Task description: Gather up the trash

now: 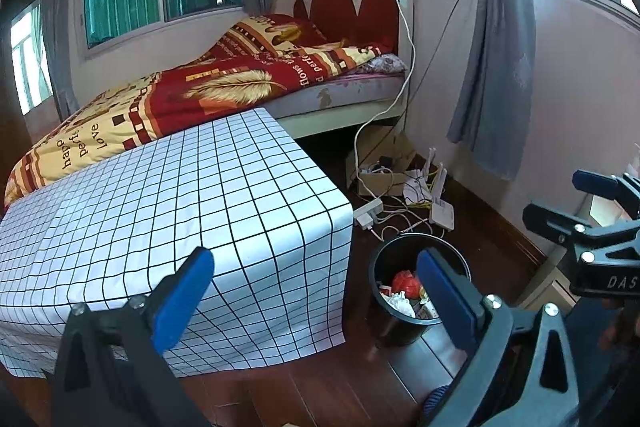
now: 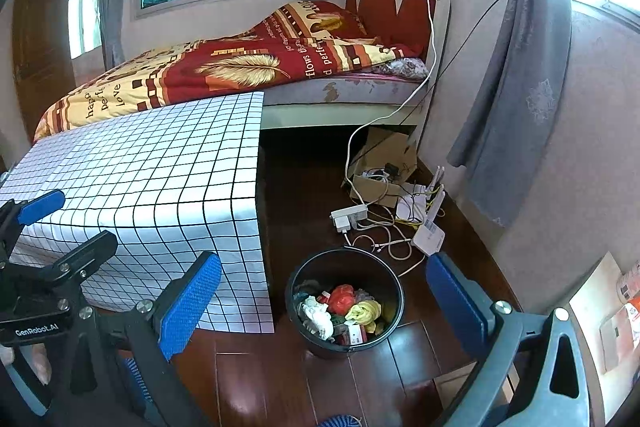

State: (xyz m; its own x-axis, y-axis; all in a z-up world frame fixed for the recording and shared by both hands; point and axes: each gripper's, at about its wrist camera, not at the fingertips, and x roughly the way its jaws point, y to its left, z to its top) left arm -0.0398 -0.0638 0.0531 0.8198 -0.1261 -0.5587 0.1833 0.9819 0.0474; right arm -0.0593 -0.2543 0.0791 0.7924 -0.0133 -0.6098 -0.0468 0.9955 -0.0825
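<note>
A black trash bin stands on the dark wood floor beside the table. It holds crumpled trash: red, white and yellow pieces. It also shows in the left wrist view, partly behind my right finger there. My left gripper is open and empty, held above the table corner and the bin. My right gripper is open and empty, with the bin between its fingers in view. The right gripper also shows at the right edge of the left wrist view. The left gripper shows at the left of the right wrist view.
A table under a white checked cloth stands left of the bin. A bed with a red and yellow quilt lies behind it. A power strip, cables, a white router and a cardboard box lie on the floor by the wall.
</note>
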